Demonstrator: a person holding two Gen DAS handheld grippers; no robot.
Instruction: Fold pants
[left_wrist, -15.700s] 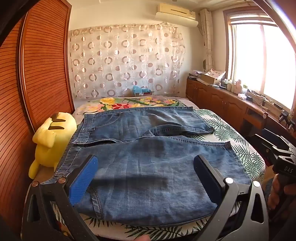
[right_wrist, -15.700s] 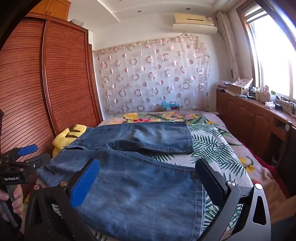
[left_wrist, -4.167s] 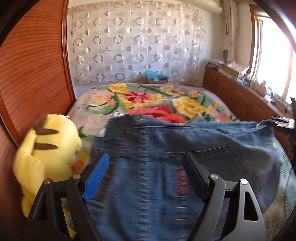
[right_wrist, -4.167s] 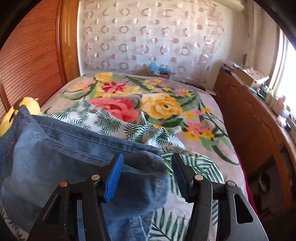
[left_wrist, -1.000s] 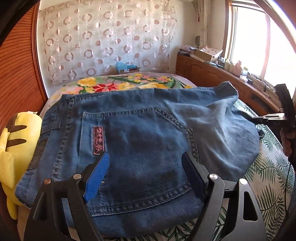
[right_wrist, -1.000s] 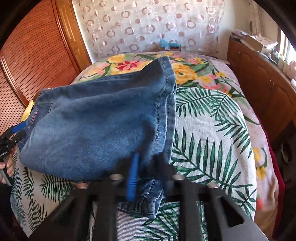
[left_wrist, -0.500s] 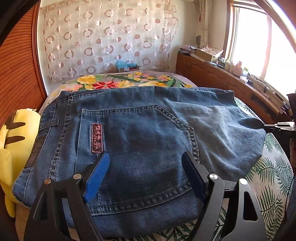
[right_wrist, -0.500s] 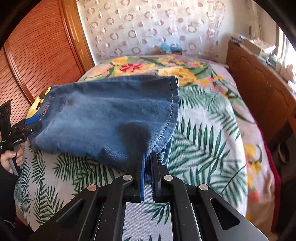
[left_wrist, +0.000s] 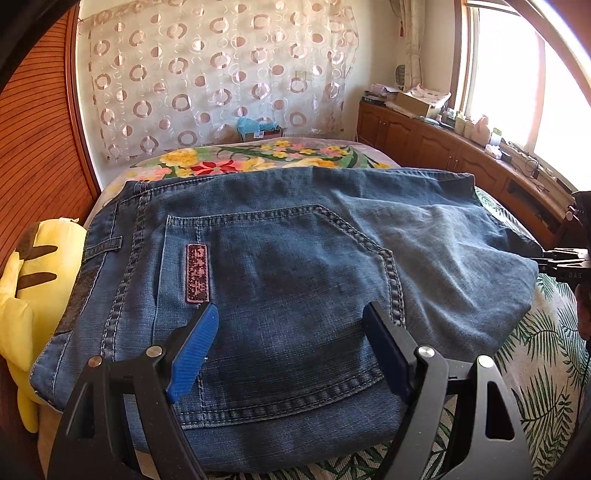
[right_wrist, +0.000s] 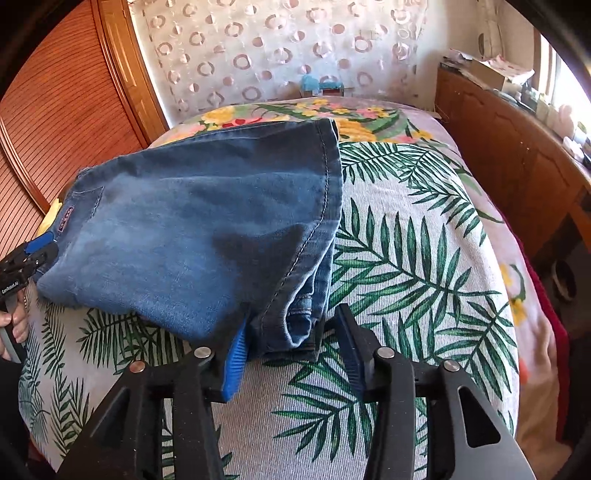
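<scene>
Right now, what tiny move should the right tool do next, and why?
Probably draw the right tool back off the jeans. Its jaws are opening, the folded corner between them already lies on the bedspread, and the pads no longer pinch it.

One pair of folded jeans (left_wrist: 280, 266), one yellow plush toy (left_wrist: 33, 280) (half hidden), two grippers, one bed (right_wrist: 413, 258).
</scene>
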